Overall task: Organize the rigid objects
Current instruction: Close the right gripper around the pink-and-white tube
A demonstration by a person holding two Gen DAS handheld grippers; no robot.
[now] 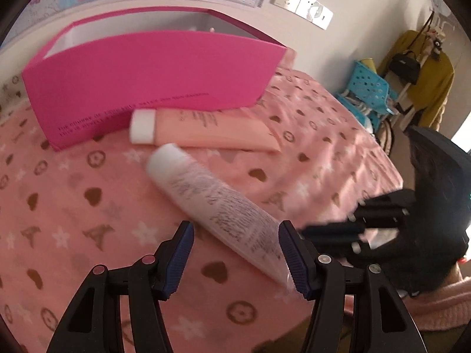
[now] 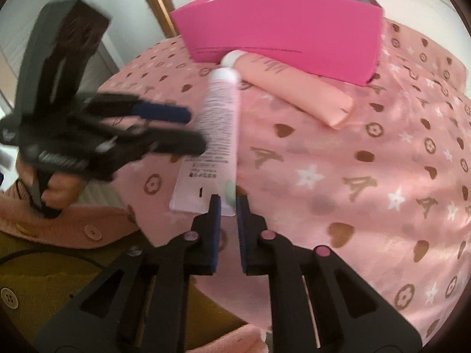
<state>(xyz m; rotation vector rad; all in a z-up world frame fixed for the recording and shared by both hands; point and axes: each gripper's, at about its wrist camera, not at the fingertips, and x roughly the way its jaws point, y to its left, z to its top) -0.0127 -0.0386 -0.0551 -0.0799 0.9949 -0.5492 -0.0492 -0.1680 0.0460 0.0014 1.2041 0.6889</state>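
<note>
A white tube with printed text [image 1: 217, 203] lies tilted over the pink patterned blanket [image 1: 73, 206]. My right gripper [image 2: 228, 203] is shut on the tube's flat crimped end [image 2: 203, 188]; in the left wrist view it shows blurred at the right [image 1: 332, 232]. My left gripper [image 1: 235, 235] is open, its jaws either side of the tube's lower half; in the right wrist view it is blurred beside the tube [image 2: 194, 129]. A peach tube with a white cap [image 1: 206, 131] lies against the front of an open magenta box [image 1: 147, 82].
A wall with a map and sockets [image 1: 300, 3] stands behind the box. A blue basket rack [image 1: 371, 88] and hanging clothes [image 1: 424, 67] are at the right. A metal cylinder [image 2: 160, 8] stands left of the box. The blanket's edge drops off near me.
</note>
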